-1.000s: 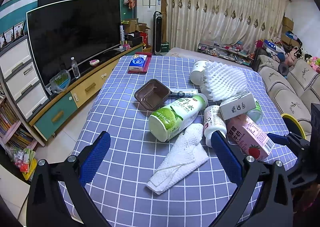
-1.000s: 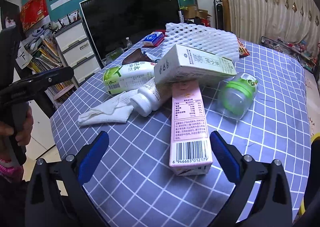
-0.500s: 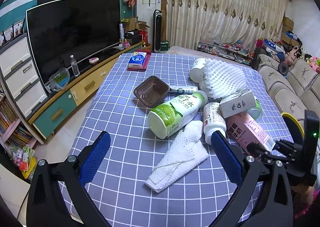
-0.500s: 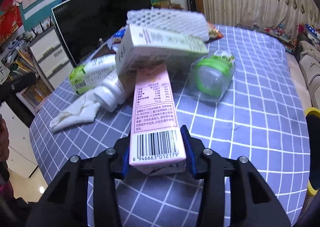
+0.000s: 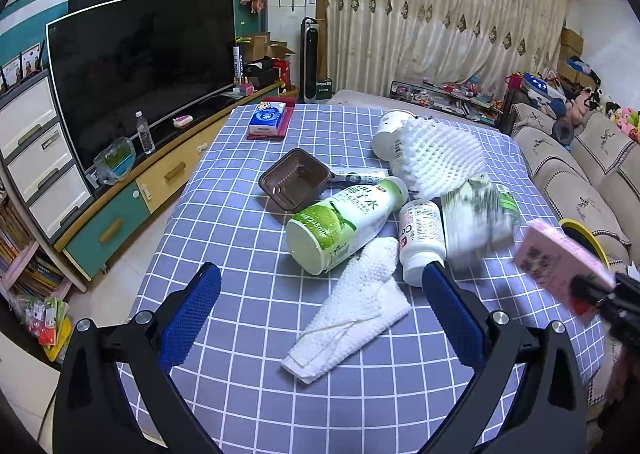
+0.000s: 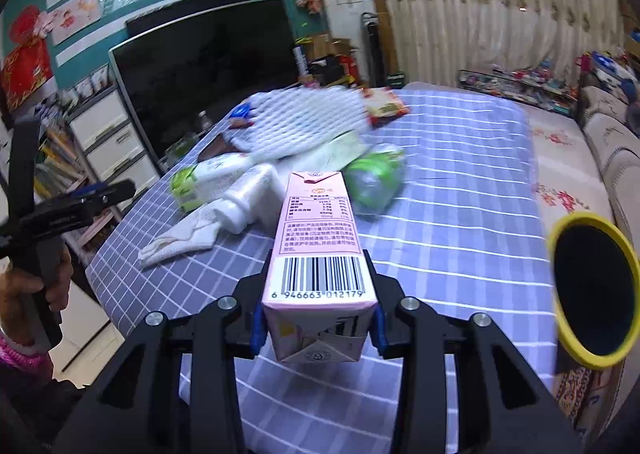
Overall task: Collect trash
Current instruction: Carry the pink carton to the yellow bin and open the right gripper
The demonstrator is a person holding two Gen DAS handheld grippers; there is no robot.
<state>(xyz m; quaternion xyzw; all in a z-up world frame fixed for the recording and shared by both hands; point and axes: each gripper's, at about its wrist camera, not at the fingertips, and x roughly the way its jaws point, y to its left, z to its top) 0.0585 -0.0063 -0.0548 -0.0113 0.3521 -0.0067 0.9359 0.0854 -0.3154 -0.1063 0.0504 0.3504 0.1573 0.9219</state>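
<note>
While clamped crosswise in right claw (image 6: 317, 328), pink carton (image 6: 316, 238) lengthwise ahead.

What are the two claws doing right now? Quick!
Left claw: open, holding nothing.
Right claw: closed on the pink milk carton.

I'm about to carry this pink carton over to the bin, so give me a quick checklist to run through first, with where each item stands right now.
1. Right hand-held gripper clamped on the pink carton: ok, both pads press its sides.
2. Carton lifted off the checked tablecloth: ok.
3. Yellow-rimmed bin open and close: ok, to the right, beside the table.
4. Pile undisturbed: not ok, the white carton looks blurred, apparently shifting.
5. Left hand-held gripper out of the way: ok, open and empty, above the white cloth.
6. Carton empty or sealed: cannot tell.
</note>
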